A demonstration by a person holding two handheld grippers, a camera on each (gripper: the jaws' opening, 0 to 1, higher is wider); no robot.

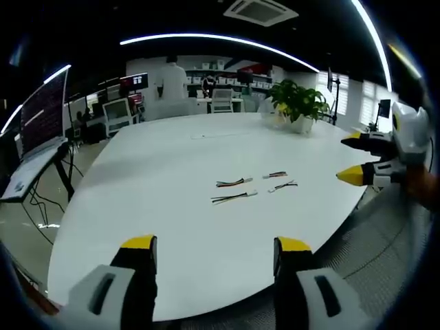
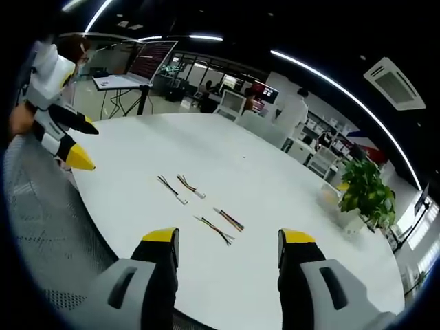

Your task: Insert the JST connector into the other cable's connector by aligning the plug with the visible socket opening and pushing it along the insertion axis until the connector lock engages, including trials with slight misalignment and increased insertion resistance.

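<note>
Both the left tool (image 1: 214,249) and right tool (image 2: 228,242) stand spread and empty, short of four light, limp JST cables (image 1: 234,190) lying mid-counter (image 1: 172,158) near its edge; grip judged best at the stiff connector housing.

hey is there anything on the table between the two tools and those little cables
Nothing visible. The four short cables lie loose on the bare white table. The left tool and right tool are both open, short of them. The potted plant stands far beyond.
</note>
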